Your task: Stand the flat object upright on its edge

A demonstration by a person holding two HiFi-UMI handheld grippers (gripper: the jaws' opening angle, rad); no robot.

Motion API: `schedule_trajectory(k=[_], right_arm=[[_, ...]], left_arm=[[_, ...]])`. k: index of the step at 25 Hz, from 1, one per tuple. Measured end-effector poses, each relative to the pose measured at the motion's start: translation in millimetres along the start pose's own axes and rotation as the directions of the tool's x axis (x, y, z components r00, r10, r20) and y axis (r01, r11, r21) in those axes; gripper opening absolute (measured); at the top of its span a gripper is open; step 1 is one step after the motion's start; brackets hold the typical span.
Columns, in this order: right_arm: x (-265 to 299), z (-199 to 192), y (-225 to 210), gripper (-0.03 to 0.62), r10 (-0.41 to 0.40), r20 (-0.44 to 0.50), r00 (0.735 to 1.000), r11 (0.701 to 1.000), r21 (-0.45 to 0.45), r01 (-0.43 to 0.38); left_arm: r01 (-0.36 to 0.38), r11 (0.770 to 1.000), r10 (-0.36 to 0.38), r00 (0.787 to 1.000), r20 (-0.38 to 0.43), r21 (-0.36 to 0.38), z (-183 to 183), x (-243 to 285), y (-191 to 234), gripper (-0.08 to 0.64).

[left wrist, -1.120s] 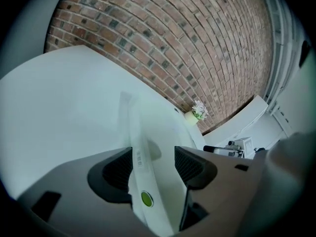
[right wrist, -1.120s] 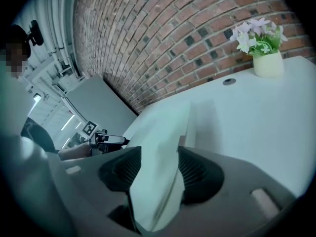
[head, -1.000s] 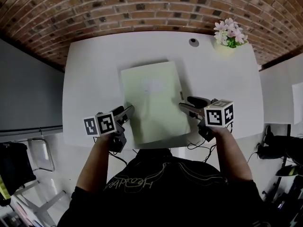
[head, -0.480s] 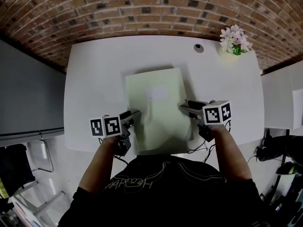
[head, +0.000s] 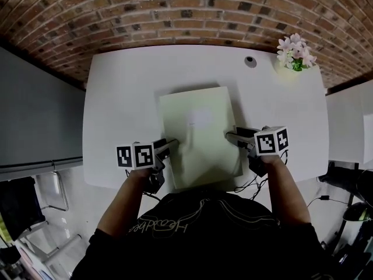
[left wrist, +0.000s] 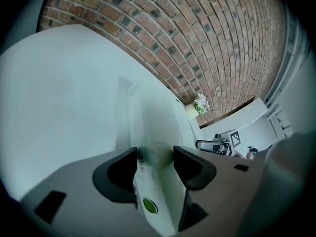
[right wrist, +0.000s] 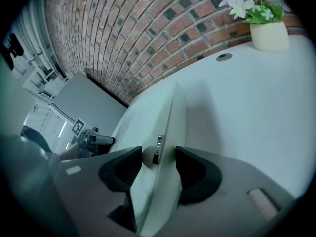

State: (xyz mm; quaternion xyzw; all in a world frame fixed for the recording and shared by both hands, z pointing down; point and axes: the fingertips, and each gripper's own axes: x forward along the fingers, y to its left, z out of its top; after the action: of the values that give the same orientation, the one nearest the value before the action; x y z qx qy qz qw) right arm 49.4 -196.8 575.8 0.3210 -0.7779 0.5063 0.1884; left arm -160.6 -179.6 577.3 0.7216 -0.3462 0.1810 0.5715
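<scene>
Behind everything, one brick wall: rough red-brown courses with pale mortar. Below it, one white table, smooth and matt, rectangular with rounded corners.

On the middle of that table, one flat box: pale green, rectangular and smooth-faced. Lying with a broad face up, long sides running away from the person, near end at the table's near edge. Not possible to tell whether lifted clear of the top. On its narrow left side, one small barcode and one round green dot.

At the box's two long sides, two grippers, grey-bodied with dark curved pads.
- Left gripper: partly open, jaws set across the thickness of the left side, one pad against each broad face, holding it.
- Right gripper: jaws wide and just closing in, the box's right side between them, pads now against both faces.
- On each gripper, one white marker cube printed with black squares, so two in all, one to the left and one to the right.

At the far right corner of the table, well apart from the box, one cream flower pot, round and plain, with white and pink blossoms over green leaves.

Just left of the pot, one small round grey grommet, flush in the tabletop.
</scene>
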Motion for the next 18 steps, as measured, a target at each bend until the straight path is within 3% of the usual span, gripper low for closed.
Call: schedule_trajectory(k=[10,18], right_arm=[[-3.6,3.4,-0.7,0.206,-0.062,0.036,0.997,0.997,-0.038,0.063],[-6.6,2.0,5.6,0.206,-0.062,0.056,0.996,0.996,-0.06,0.066]], left_arm=[[-0.06,0.998,0.059,0.998,0.023,0.009,3.2,-1.4,-0.8,0.225],[-0.085,0.996,0.083,0.995,0.051,0.026,1.7,-7.3,-8.1,0.224]])
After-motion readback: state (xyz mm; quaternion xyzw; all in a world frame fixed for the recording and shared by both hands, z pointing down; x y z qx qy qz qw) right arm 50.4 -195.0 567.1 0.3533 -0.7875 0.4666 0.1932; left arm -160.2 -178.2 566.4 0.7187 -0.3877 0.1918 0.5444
